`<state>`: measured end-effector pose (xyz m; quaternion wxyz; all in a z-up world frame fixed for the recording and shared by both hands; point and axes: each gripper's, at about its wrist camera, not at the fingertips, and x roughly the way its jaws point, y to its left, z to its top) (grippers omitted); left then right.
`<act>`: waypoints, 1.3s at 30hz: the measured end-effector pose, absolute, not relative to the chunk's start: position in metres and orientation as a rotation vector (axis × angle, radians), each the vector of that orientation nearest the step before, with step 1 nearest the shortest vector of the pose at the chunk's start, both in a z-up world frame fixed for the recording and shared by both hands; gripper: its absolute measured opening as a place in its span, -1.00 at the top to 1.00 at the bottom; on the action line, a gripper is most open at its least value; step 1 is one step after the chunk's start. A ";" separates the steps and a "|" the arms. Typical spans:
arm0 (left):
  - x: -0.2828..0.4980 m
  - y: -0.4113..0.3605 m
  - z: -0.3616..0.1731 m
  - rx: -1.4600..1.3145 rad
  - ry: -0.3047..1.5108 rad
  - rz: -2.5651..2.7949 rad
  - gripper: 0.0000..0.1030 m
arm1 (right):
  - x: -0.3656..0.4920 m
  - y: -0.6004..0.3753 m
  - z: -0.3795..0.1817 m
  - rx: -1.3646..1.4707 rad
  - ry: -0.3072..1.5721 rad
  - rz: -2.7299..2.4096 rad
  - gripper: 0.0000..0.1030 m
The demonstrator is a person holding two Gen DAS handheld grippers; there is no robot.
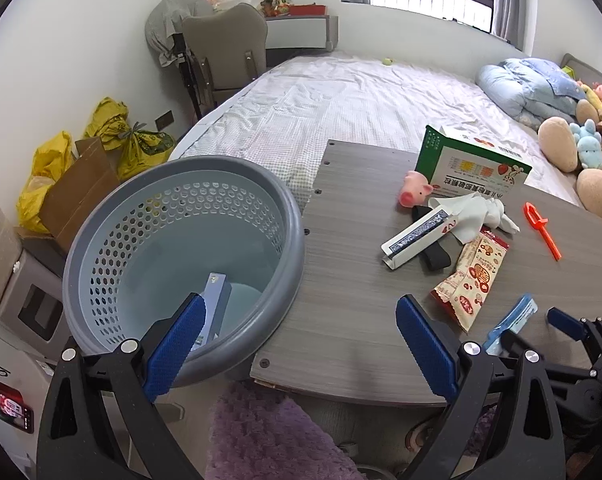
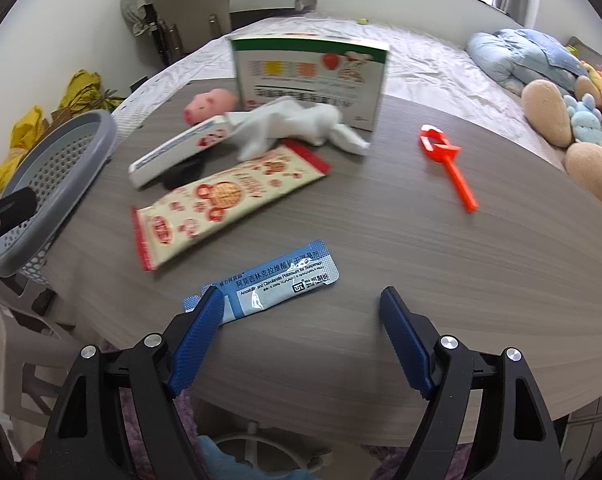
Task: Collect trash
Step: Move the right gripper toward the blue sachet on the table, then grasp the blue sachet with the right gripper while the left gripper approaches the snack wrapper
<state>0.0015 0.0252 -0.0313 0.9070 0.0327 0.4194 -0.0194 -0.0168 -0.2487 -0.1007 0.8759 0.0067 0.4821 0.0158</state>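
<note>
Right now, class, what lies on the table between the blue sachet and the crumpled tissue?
The snack wrapper lies between the sachet and the tissue, slanted across the table. The right wrist view shows it best.

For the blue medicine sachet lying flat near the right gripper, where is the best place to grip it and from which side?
Probably its near-left end, which lies at the table edge. The blue medicine sachet is thin and flat, so the open right gripper should come low from the near side, pinching across its narrow width.
</note>
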 end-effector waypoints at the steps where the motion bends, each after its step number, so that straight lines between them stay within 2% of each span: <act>1: 0.001 0.023 -0.031 0.071 0.866 -0.044 -0.83 | -0.018 -0.256 -0.101 0.017 1.005 0.022 -0.48; 12: 0.004 -0.003 -0.036 0.101 0.878 -0.097 -0.83 | -0.028 -0.308 -0.094 0.145 0.991 -0.030 -0.48; 27: 0.005 -0.005 -0.037 0.100 0.886 -0.110 -0.83 | -0.020 -0.272 -0.100 -0.017 0.997 -0.108 -0.48; 39: 0.003 -0.020 -0.043 0.114 0.896 -0.164 -0.83 | -0.047 -0.320 -0.097 0.095 1.017 -0.129 -0.48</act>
